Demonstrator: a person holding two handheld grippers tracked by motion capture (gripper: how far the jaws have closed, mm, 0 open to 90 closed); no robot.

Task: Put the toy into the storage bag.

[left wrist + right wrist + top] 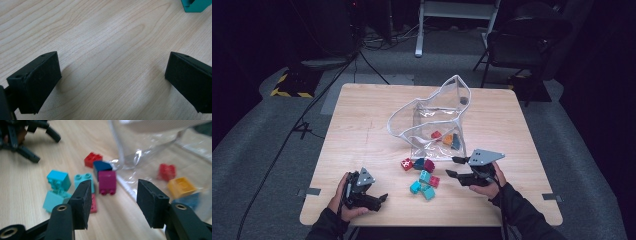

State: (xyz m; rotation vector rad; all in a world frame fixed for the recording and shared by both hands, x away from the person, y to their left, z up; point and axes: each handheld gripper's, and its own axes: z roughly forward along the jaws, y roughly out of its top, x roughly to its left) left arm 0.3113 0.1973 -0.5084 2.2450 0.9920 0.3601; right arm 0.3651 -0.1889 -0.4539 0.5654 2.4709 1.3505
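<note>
Under my hands lies a square table [362, 130] of pale wood-grain laminate, smooth and matt, its grain running in long soft waves; it stands on grey carpet in a dark room, with cables snaking across the floor at far left, a yellow-and-black striped base beyond them, a black folding chair [524, 45] at far right and a white frame behind. Toward the far middle of the table slumps a clear plastic pouch [432, 122], glossy and creased, white-edged, its mouth gaping toward the left; inside it sit a red brick [167, 172], a yellow-orange brick [180, 186] and a blue one. Just outside its near edge, loose on the wood, lie the studded toy bricks: a red brick [406, 164], a dark blue brick [419, 163] and a magenta brick [429, 165] close together, then a cluster of turquoise bricks [422, 186] nearer me with a small red piece touching them. My right gripper [455, 167] hovers just right of that cluster, pointing left at it, its flat black foam-faced fingers [82, 202] parted with nothing between them. My left gripper [384, 198] rests at the near left, well apart from the pouch, fingers [37, 80] spread wide over bare wood, holding nothing; a teal brick [195, 5] sits just beyond them.
</note>
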